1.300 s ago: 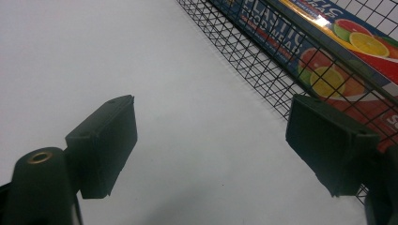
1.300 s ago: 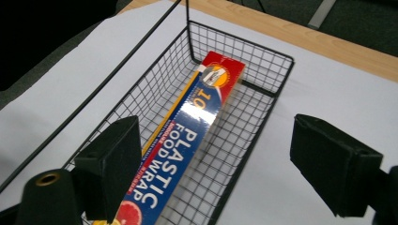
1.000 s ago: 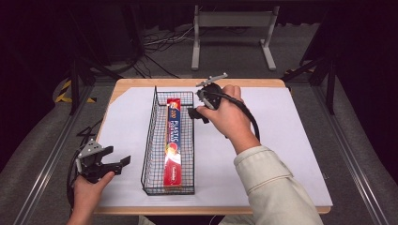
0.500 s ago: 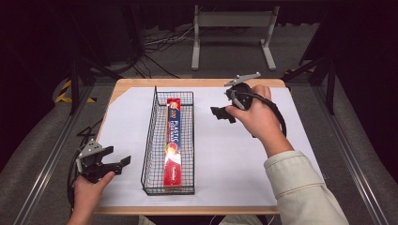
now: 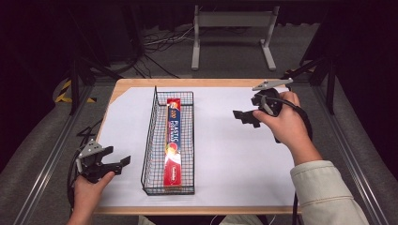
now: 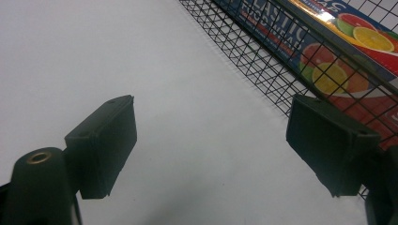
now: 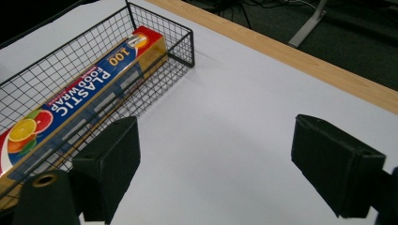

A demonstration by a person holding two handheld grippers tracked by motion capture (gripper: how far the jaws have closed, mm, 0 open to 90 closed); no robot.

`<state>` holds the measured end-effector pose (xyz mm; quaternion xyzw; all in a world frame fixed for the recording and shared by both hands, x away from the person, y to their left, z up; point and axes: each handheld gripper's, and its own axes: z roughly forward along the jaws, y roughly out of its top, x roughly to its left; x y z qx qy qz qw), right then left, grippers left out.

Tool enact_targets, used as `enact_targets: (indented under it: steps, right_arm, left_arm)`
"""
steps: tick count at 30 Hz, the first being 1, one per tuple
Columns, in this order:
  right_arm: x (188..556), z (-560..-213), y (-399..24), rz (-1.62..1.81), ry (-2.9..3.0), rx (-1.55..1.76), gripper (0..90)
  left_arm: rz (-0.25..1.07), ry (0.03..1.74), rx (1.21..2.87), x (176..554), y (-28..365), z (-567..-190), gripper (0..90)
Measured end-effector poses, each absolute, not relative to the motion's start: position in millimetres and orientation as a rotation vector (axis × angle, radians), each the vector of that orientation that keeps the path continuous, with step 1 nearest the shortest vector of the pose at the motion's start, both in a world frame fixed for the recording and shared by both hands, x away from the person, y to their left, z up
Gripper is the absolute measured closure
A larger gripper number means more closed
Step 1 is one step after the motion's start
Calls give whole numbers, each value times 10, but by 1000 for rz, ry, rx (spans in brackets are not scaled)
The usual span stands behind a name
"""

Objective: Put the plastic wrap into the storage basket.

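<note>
A long red and blue box of plastic food wrap (image 5: 173,140) lies lengthwise inside a black wire basket (image 5: 151,136) on the white table. The same box (image 7: 70,101) and basket (image 7: 183,49) show in the right gripper view, and the box (image 6: 338,42) behind the basket mesh (image 6: 244,51) in the left gripper view. My left gripper (image 5: 119,163) rests open at the table's front left, beside the basket. My right gripper (image 5: 243,117) hangs open over the table's right back part, well apart from the basket, with nothing between its jaws.
The white sheet (image 5: 234,154) covers a wooden table whose bare edge (image 5: 211,82) runs along the back. A metal stand (image 5: 232,28) and cables lie on the floor beyond. Rails flank both sides of the table.
My right gripper has drawn away from the basket's top end toward the right back part of the table. The left gripper has stayed put.
</note>
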<state>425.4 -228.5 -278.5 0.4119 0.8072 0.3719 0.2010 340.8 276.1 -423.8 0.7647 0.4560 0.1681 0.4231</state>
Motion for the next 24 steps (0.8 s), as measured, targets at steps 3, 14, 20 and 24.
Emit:
enact_targets:
  steps: [3,14,20,24]
  right_arm:
    - [4239,-2822,-2392,1033,2238,1140,167]
    - [4101,-3187,-2711,1158,2197,1091,167]
    - [4002,-3426,-2877,1183,2183,1061,166]
    - [3948,-3541,-2932,1180,2198,1034,166]
  left_arm:
    - [421,1139,1910,3409,2762,-4242,169]
    - [423,1097,1901,3410,2766,-4260,161]
    - [429,1064,1899,3396,2751,-4253,159]
    - [433,1061,1904,3388,2752,-4255,158]
